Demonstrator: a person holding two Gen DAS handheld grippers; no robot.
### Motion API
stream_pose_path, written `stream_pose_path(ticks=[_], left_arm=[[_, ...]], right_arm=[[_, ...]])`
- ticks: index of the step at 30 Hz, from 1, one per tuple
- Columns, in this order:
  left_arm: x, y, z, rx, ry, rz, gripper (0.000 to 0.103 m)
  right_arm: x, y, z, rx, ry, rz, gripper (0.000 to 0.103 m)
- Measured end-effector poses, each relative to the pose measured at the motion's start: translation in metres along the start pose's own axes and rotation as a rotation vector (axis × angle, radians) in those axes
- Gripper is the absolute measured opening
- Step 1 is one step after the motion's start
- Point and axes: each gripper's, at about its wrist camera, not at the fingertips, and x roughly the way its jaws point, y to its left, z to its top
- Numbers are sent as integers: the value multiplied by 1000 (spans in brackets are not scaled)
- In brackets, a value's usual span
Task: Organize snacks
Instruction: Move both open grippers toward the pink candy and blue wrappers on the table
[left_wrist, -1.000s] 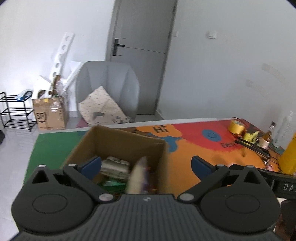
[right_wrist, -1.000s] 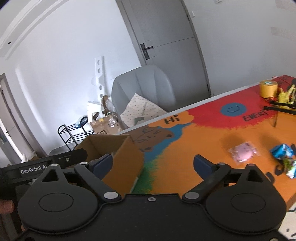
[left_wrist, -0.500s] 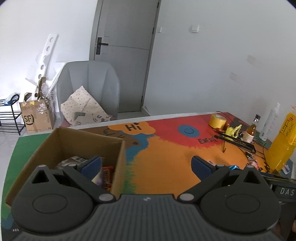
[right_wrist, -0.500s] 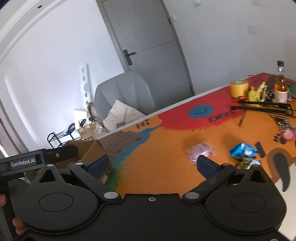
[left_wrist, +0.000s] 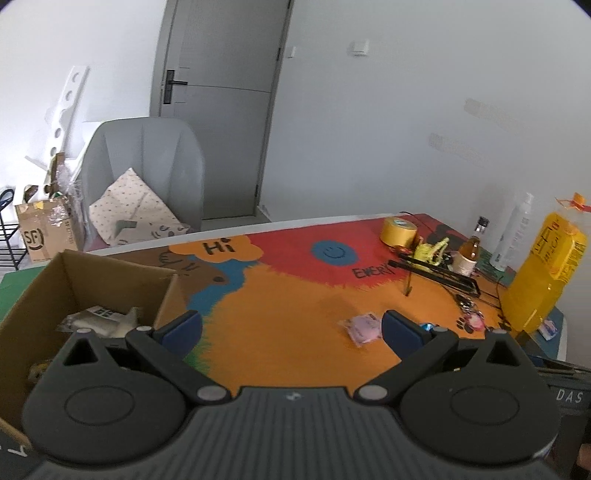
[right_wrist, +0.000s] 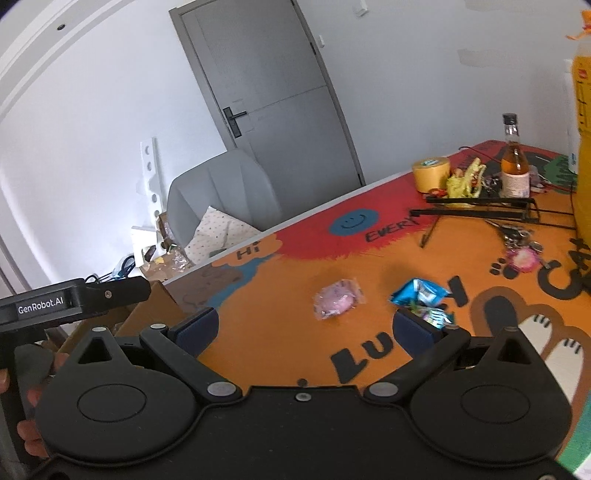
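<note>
A brown cardboard box (left_wrist: 44, 295) stands on the left of the colourful table mat, with several snack packets (left_wrist: 98, 322) inside. A pink snack packet (left_wrist: 364, 328) (right_wrist: 337, 302) lies on the orange part of the mat. A blue packet (right_wrist: 419, 293) and a green-blue one (right_wrist: 430, 314) lie just right of it. My left gripper (left_wrist: 291, 328) is open and empty, hovering between the box and the pink packet. My right gripper (right_wrist: 319, 330) is open and empty, a little short of the pink packet, its right finger beside the blue and green packets.
At the table's far right are a yellow tape roll (left_wrist: 399, 230), a small bottle (right_wrist: 514, 162), a black folded stand (right_wrist: 480, 206), keys (right_wrist: 521, 245) and a tall yellow bag (left_wrist: 543, 269). A grey chair (left_wrist: 147, 173) stands behind the table. The left gripper's body (right_wrist: 74, 299) shows at the right view's left edge.
My left gripper has swung right, away from over the box toward the middle of the mat. My right gripper has turned right and closer to the loose packets.
</note>
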Motion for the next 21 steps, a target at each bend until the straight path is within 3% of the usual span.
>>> stream_pose_path(ticks=[16, 21], left_arm=[[44, -26, 1, 1, 59, -54, 100], [67, -33, -2, 4, 84, -52, 100]], right_arm=[[8, -41, -9, 15, 15, -70, 101], [23, -62, -8, 67, 37, -81, 85]])
